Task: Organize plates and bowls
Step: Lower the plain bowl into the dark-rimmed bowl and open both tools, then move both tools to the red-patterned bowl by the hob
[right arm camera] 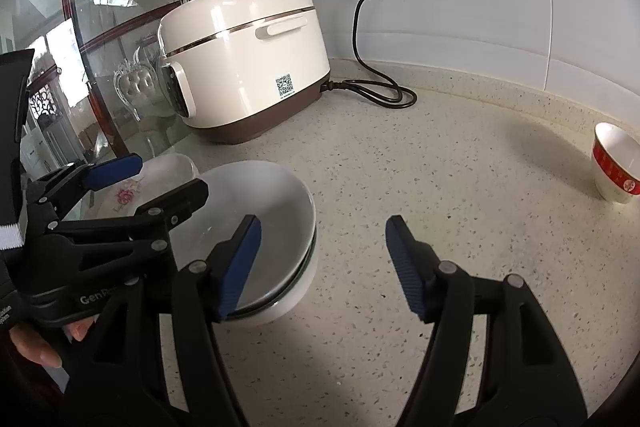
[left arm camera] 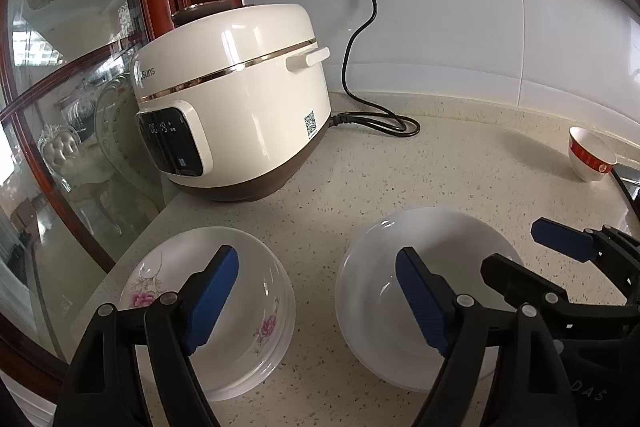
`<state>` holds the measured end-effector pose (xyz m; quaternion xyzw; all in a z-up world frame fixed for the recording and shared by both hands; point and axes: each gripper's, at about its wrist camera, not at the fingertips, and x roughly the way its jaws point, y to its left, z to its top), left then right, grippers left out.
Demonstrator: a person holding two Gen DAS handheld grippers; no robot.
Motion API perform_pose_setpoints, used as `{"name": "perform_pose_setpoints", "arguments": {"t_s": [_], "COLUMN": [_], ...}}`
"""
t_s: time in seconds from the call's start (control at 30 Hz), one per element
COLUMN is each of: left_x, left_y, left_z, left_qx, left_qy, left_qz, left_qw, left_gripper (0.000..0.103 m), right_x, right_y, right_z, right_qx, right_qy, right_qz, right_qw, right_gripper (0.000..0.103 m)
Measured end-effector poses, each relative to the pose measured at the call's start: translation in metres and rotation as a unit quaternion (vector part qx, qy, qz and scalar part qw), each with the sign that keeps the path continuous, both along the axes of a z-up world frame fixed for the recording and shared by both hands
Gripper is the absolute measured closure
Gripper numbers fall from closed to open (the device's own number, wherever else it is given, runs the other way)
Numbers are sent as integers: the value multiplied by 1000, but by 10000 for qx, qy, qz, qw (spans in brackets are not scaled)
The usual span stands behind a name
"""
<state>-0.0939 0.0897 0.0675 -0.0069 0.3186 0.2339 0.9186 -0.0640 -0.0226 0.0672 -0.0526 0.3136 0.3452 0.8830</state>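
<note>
A stack of flowered white plates (left arm camera: 264, 291) (right arm camera: 124, 195) sits at the counter's near left. Beside it, to the right, a plain white plate (left arm camera: 372, 267) (right arm camera: 272, 199) rests on a white bowl. My left gripper (left arm camera: 316, 303) (right arm camera: 172, 173) is open, one finger over each stack, and holds nothing. My right gripper (right arm camera: 324, 267) (left arm camera: 512, 247) is open too. Its left finger hovers over the plain plate's right rim and its right finger over bare counter. A small white bowl with a red band (left arm camera: 592, 155) (right arm camera: 616, 163) stands alone at the far right.
A cream rice cooker (left arm camera: 240, 87) (right arm camera: 248, 59) stands at the back left, its black cord (left arm camera: 360, 67) running up to wall sockets. A glass and red-wood cabinet (left arm camera: 60, 107) borders the speckled counter (right arm camera: 440, 167) on the left. A hand (right arm camera: 36, 343) shows at the lower left.
</note>
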Motion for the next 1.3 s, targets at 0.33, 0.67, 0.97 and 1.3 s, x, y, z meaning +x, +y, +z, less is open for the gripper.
{"name": "perform_pose_setpoints", "arguments": {"t_s": [0.33,0.67,0.97,1.3], "left_x": [-3,13,106,245], "left_y": [-10,-37,-113,-157], "left_z": [17,47,54,-14], "left_qx": [-182,-868,-2076,-3095], "left_qy": [-462,-1024,-1152,-38], "left_qz": [63,-433,-1487,-1523], "left_qw": [9987,9900,9600,9386], "left_gripper": [21,21,19,19], "right_x": [7,27,70,112], "right_y": [-18,-71,-205,-258], "right_z": [12,38,37,5], "right_qx": [607,1395,2088,2141], "right_qy": [237,93,105,494], "right_qz": [-58,-830,-3394,-4110], "right_qw": [9979,9867,9171,8848], "right_gripper": [31,24,23,23]}}
